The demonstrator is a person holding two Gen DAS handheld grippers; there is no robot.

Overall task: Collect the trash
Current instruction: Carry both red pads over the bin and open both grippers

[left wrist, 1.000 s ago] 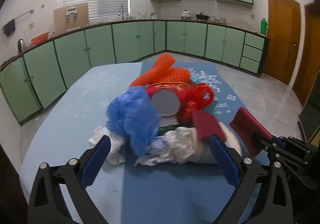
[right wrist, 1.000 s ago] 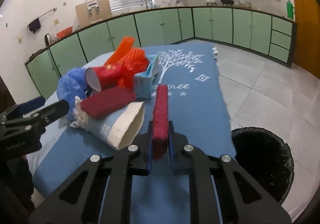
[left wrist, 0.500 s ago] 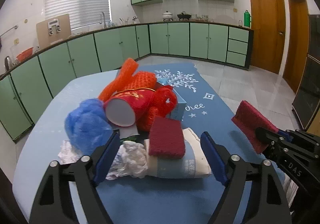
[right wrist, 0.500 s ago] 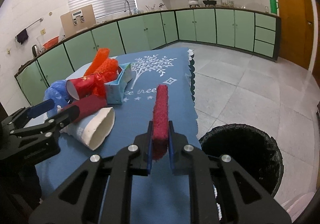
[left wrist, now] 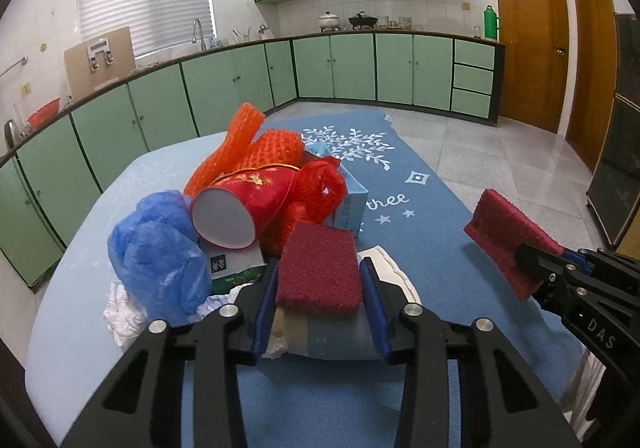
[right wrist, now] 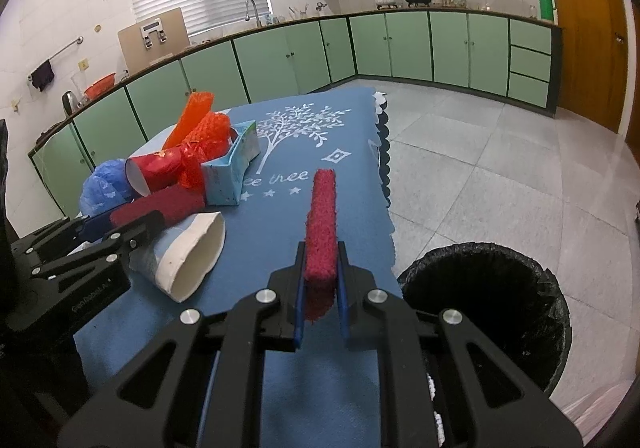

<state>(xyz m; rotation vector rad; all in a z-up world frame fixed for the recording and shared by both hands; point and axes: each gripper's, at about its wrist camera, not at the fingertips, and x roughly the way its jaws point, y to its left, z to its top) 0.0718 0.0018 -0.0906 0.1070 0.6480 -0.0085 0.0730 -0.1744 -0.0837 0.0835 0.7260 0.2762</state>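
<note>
Lying atop the paper cup (left wrist: 340, 332), a dark-red scouring pad (left wrist: 320, 268) sits between the left gripper (left wrist: 320, 288), whose jaws have just been closing onto it. The right gripper (right wrist: 320, 288) clamps another pad (right wrist: 322, 224); only its view shows the black bin (right wrist: 492, 312).

My left gripper (left wrist: 319, 288) is matte black plastic with blue pads on the fingers (left wrist: 264, 300), round silver screws and triangular cut-outs in its arms. My right gripper (right wrist: 319, 288) matches it; white lettering marks its side in the left view.
</note>
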